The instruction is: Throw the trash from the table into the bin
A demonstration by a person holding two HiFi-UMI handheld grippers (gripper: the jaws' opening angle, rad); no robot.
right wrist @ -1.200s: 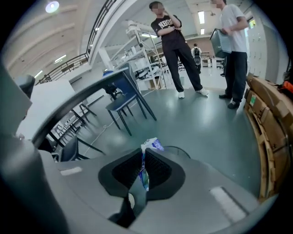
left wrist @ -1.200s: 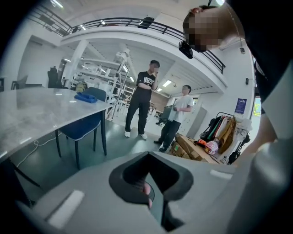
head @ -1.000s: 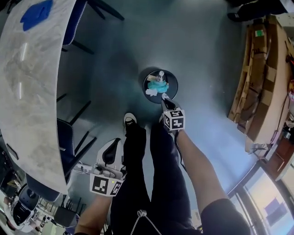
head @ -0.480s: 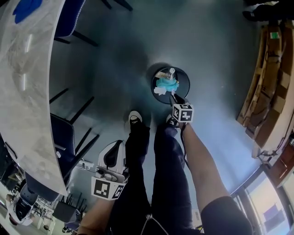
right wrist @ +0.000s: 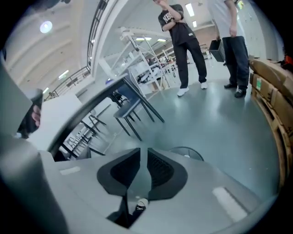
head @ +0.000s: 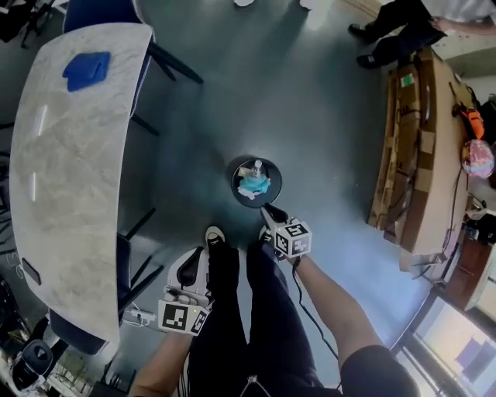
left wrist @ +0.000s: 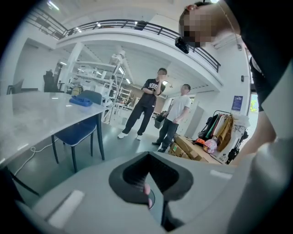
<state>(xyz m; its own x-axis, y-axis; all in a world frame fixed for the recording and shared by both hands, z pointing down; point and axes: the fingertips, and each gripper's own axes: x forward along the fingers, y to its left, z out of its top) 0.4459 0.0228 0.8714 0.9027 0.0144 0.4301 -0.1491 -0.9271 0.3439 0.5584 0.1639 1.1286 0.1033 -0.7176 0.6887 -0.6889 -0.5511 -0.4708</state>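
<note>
**Trash (head: 253, 184) lies in the bin (head: 234, 183), both claws empty**

From my head view, the bin is a round black one standing on the grey floor (head: 310, 101) at the centre of the frame, just above the person's shoes (head: 215, 233). Inside it I make out a turquoise wad, some white scraps and a small pale piece; I cannot tell more than that.

The right claw (head: 266, 212) hangs just below the bin's lower rim, pointing up the frame at it and not touching it. In the right gripper view its jaws stand a narrow slit apart and have just been closing a little. Only floor shows through the gap and nothing is held, and the bin's rim peeks over the jaw tips.

The left claw (head: 195, 254) is in the lower left of the frame, beside the person's left leg. In the left gripper view its jaw tips meet and nothing is between them.

The marble surface (head: 70, 194) runs down the left side of the frame, well apart from the bin. One flat blue item (head: 86, 70) lies near its upper end, and a blue chair (head: 101, 11) stands at that end. Cardboard (head: 411, 147) is stacked along the right edge
</note>
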